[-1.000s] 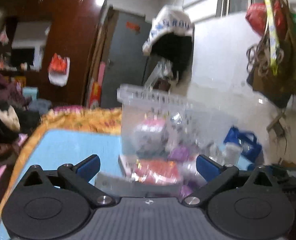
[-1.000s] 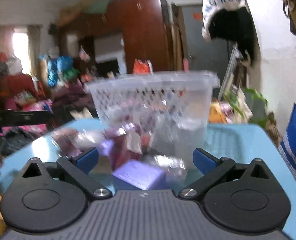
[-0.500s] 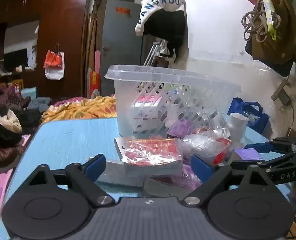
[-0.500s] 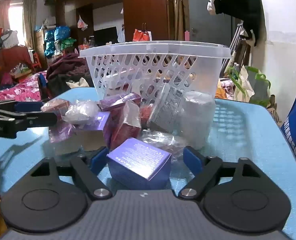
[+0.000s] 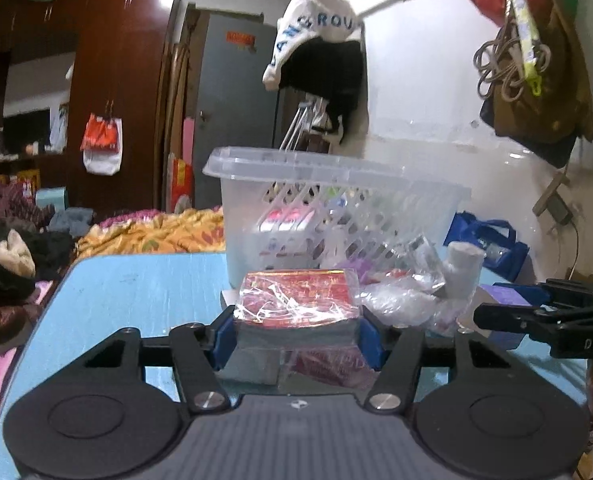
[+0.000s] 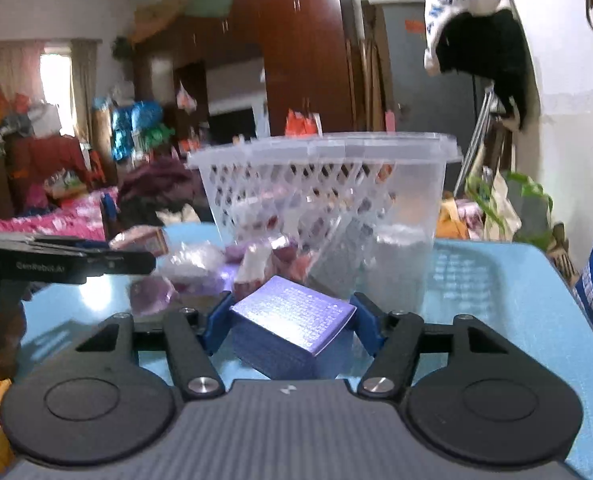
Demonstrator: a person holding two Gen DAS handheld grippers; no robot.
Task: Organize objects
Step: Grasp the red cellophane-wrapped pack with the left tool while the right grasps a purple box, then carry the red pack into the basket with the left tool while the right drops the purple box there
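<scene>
In the left wrist view, a heap of clothes (image 5: 4, 264) fills the left edge beside the blue table (image 5: 136, 292). At lower centre the left gripper (image 5: 298, 334) has its blue pads pressed against both sides of a red foil-wrapped packet (image 5: 296, 300), which sits above the other wrapped goods on the table. Directly behind it, at frame centre, stands the clear lattice basket (image 5: 336, 200), already holding a few items. Right of the packet lie a crumpled clear bag (image 5: 400, 300) and a white cylinder (image 5: 464, 272), crowding the basket's foot. At the right edge the right gripper (image 5: 508, 308) reaches in.

In the right wrist view, the left gripper (image 6: 128, 260) enters from the left edge at mid-height. The loose pile of wrapped packets (image 6: 224, 272) lies between it and the basket (image 6: 324, 184); blur makes them hard to tell apart. At lower centre the right gripper (image 6: 292, 326) is closed on a purple box (image 6: 292, 328), tilted, probably just above the table (image 6: 496, 280).
</scene>
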